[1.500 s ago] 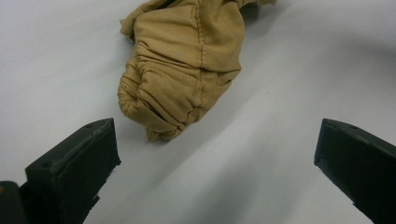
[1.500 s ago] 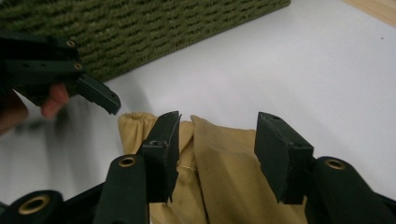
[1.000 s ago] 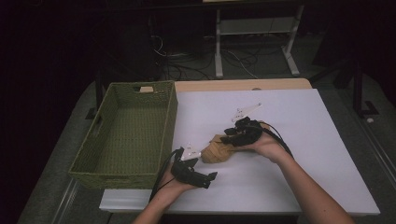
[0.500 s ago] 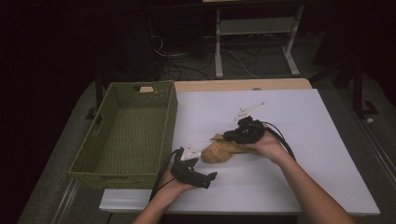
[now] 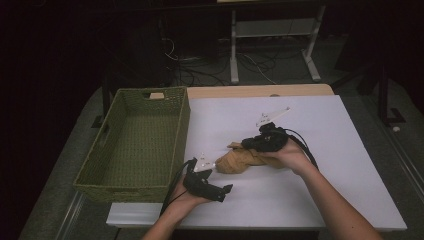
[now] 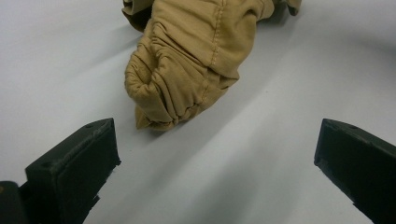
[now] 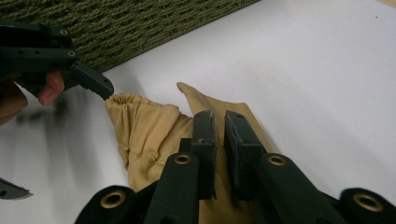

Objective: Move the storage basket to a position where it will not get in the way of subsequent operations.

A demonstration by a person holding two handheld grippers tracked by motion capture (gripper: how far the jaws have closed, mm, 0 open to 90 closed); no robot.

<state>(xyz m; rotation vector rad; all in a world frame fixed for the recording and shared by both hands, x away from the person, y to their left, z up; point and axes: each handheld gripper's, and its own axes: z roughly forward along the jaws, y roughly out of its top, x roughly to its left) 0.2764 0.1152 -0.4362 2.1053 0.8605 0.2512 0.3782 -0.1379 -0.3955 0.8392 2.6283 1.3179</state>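
Note:
A crumpled tan cloth (image 5: 239, 161) lies on the white table (image 5: 330, 150), near its front middle. My right gripper (image 5: 248, 146) reaches over the cloth's right end from the right. Its jaws have just been closing and now stand nearly together, pinching a fold of the cloth (image 7: 149, 135). My left gripper (image 5: 220, 178) rests on the table just left of the cloth, open, with its jaws wide apart. The gathered end of the cloth (image 6: 187, 70) lies ahead of the left gripper (image 6: 217, 135) and touches neither jaw. One left fingertip (image 7: 95, 84) sits close to that gathered end.
A green woven basket (image 5: 184, 120) stands on the left part of the table, its wall (image 7: 140, 28) close behind the cloth. Cables trail from both grippers. A dark floor with table legs and wires lies beyond the far edge.
The right gripper's jaws have closed onto the cloth, and the cloth now looks drawn out toward that gripper. The left gripper has stayed where it was.

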